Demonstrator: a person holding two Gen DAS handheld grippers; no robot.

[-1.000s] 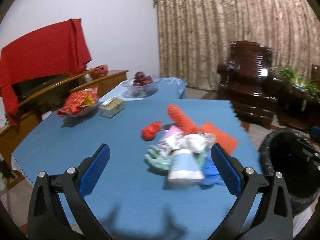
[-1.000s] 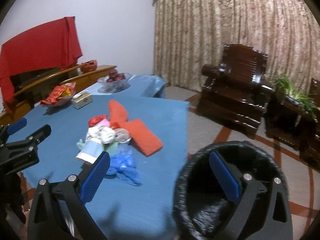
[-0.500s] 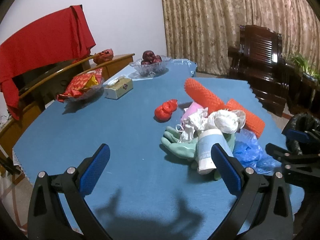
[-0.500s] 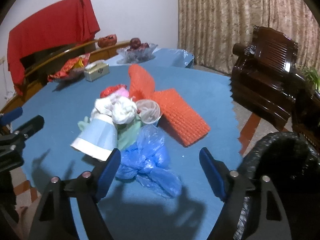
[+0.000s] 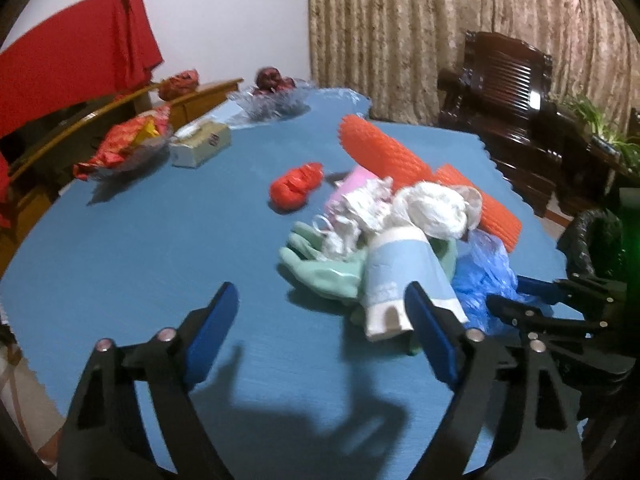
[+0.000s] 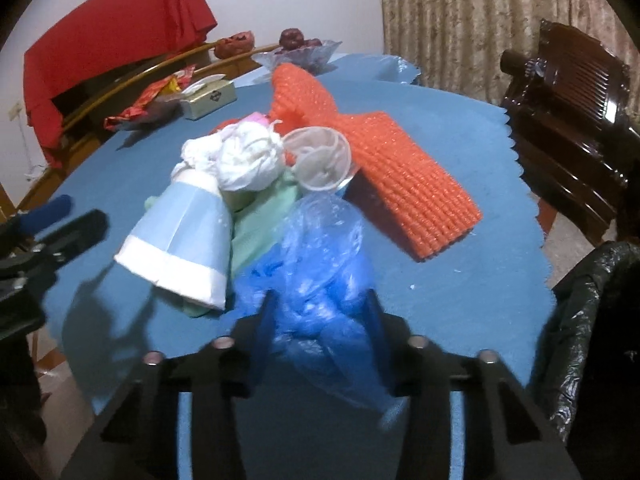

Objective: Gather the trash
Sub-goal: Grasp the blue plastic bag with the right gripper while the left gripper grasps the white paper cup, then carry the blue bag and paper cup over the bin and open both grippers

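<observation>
Right tool (image 6: 320, 320): from my remote seat I saw its blue pads drawn in on the blue plastic bag (image 6: 316, 264) — pinching the crumpled film at the near edge of the trash pile.
Left tool (image 5: 320, 332): fingers spread wide with nothing between them, low over the blue counter (image 5: 140, 248), its right pad just beside the paper cup.
Paper cup (image 5: 400, 276): pale blue with a white rim, lying on its side, mouth toward me, resting partly on the green glove.
Green glove (image 5: 320, 264): flat on the counter under the cup, fingers pointing left in the left wrist view.
White wads (image 6: 248, 160): crumpled tissue or plastic heaped on top of the cup and glove — I could not tell which material.
Clear cup (image 6: 320, 160): tipped on its side just behind the blue bag, touching the orange mesh.
Orange mesh (image 6: 404, 176): two ribbed strips behind the pile, one lying flat, one angled away.
Red wad (image 5: 296, 188): alone on the counter, just left of the pile.
Bin (image 6: 592, 312): lined with black plastic, beside the counter's right edge.
Far end: a tissue box (image 5: 200, 148), a dish of red packets (image 5: 124, 144) and a glass fruit bowl (image 5: 272, 96).
</observation>
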